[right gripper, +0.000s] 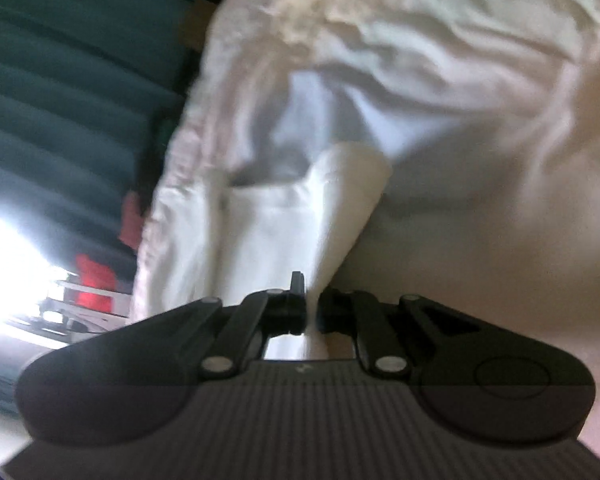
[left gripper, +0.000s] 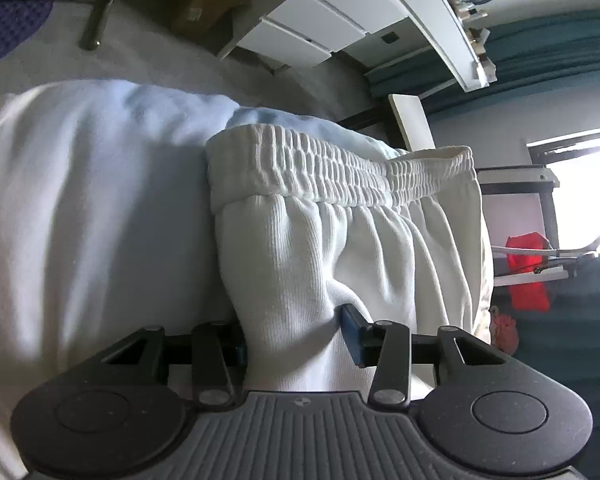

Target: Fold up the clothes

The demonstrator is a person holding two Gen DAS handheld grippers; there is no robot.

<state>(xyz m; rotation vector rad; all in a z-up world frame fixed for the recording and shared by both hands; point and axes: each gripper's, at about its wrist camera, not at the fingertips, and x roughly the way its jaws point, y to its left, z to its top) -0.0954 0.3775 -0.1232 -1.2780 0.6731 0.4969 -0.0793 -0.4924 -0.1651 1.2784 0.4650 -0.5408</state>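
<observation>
Between the left gripper's [left gripper: 296, 340] blue pads: bunched ribbed white shorts [left gripper: 340, 248], clamped, shirred elastic waistband [left gripper: 332, 172] above. Right gripper [right gripper: 311, 308] pinches a blurry folded white edge [right gripper: 300, 216], over a rumpled white sheet [right gripper: 460, 60].

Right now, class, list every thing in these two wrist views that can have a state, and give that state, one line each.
left gripper: shut on a thick bunch of the white garment.
right gripper: shut on a thin fold of white cloth; view blurred.
white garment: bunched, not folded flat.
elastic waistband: gathered, uppermost.
white drawers: shut.
</observation>
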